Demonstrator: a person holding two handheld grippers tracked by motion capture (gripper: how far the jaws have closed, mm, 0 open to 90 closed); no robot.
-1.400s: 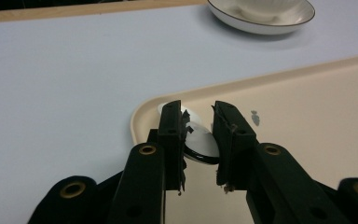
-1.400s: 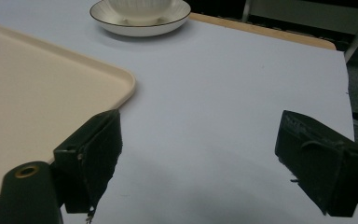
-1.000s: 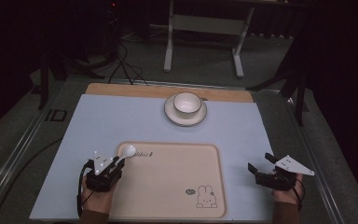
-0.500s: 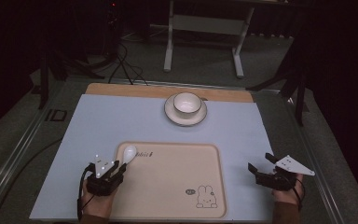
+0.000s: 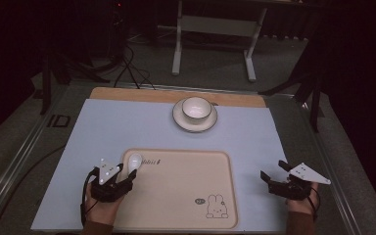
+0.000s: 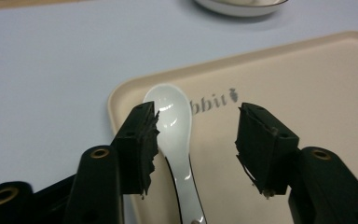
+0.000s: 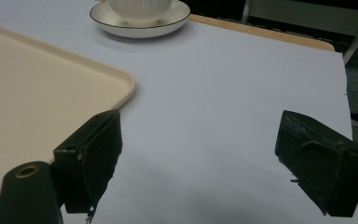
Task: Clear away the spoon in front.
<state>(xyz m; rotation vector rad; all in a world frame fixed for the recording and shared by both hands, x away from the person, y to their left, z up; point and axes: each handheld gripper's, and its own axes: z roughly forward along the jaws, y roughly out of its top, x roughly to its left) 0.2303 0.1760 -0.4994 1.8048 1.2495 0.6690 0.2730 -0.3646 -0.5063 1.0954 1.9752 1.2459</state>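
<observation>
Left tool (image 6: 193,140) is spread wide and holds nothing. The glossy white ceramic soup spoon (image 6: 175,126) lies flat in the corner of the beige plastic tray with a rabbit print (image 6: 307,84); its bowl points away from me and its handle runs back under the tool. It isn't centred in the gap: the spoon's neck sits right beside the left jaw, with plenty of room on the other side. I can't tell whether that jaw touches it.

From the high view, my left tool (image 5: 111,180) sits at the near-left corner of the tray (image 5: 176,196), with the spoon (image 5: 134,161) just ahead of it. My right tool (image 5: 289,183) is also wide apart and empty, hovering over the pale blue bench cover (image 7: 223,93) just off the tray's edge, well apart from the spoon.

Step in hand, as I judge it: lining up the grasp on the spoon, with nothing gripped yet.

Next move calls for:
- shifting the left tool sideways so the handle is mid-gap
- dropping low enough for the pads to catch the handle's sides, since it's thin and lies flat
- closing gently, as glazed ceramic is likely slippery and could skate out

The white cup on a dark-rimmed saucer (image 5: 195,111) stands far ahead of both tools, near the far side of the bench, and looks like the likely destination. Right tool can stay parked.
</observation>
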